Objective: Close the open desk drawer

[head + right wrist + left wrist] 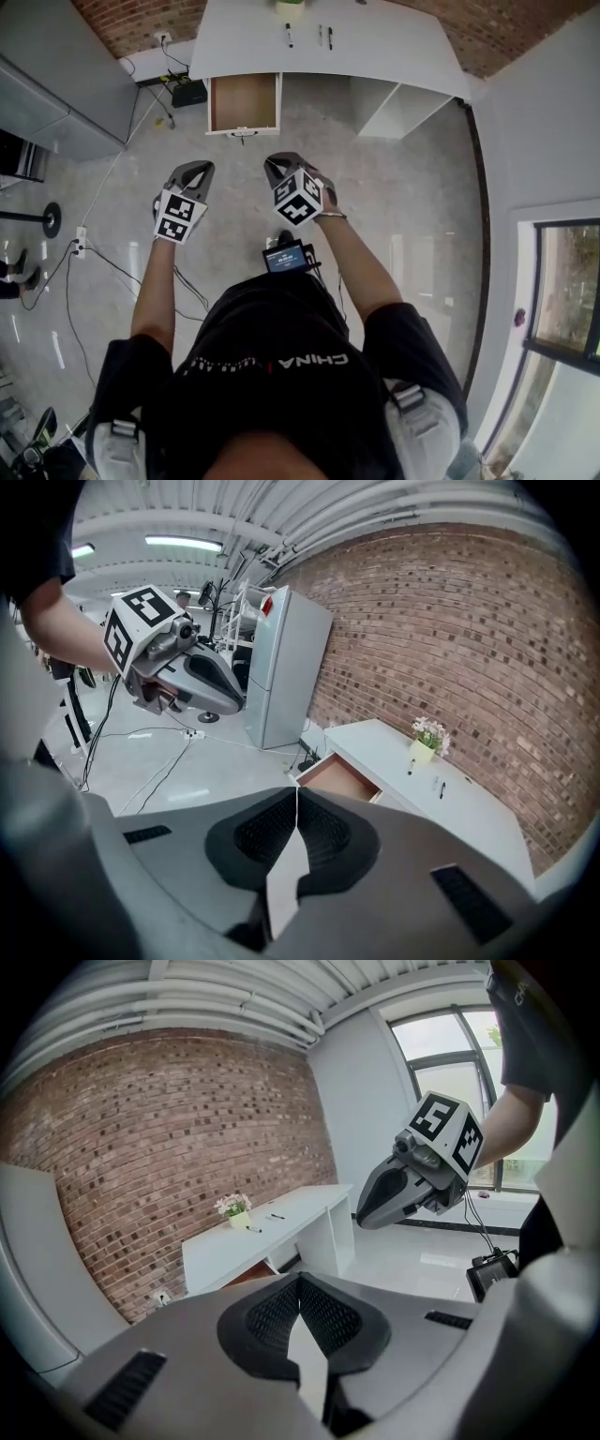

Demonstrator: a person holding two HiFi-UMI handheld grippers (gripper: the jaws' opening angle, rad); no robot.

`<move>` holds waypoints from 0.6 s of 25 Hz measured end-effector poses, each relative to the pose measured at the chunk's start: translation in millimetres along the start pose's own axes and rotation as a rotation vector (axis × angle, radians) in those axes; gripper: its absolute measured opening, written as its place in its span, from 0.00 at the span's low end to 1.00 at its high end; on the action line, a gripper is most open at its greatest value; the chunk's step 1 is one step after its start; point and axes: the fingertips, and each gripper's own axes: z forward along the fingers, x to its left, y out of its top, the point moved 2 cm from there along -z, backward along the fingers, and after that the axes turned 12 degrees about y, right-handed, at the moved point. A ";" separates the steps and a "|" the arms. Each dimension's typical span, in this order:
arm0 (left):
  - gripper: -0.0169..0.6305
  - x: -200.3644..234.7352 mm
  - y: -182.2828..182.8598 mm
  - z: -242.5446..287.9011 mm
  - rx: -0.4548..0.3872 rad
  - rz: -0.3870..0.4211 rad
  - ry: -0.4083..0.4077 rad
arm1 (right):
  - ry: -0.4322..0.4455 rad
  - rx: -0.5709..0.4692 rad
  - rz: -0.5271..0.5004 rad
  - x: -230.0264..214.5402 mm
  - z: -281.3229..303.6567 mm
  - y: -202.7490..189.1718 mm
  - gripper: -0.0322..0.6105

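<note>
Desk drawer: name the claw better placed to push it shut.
Right, narrowly. The right claw sits slightly nearer the drawer front, and its own view shows the drawer straight ahead. The left claw looks a bit farther. Both are shut and empty.

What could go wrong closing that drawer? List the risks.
1. The left gripper and right gripper have shut jaws; narrow tips might slip off the drawer front.
2. A hard shove might roll the pens on the desk.
3. The power strip lies near the path: tripping risk.
</note>
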 end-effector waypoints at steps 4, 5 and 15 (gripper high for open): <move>0.05 12.9 24.0 38.5 0.001 0.002 0.024 | 0.014 -0.018 -0.011 -48.5 7.6 9.4 0.08; 0.05 14.9 28.9 46.8 0.003 0.001 0.030 | 0.021 -0.020 -0.015 -58.5 9.2 10.8 0.08; 0.05 41.9 43.2 90.8 0.026 0.001 0.040 | 0.055 -0.015 -0.045 -111.7 33.4 30.8 0.08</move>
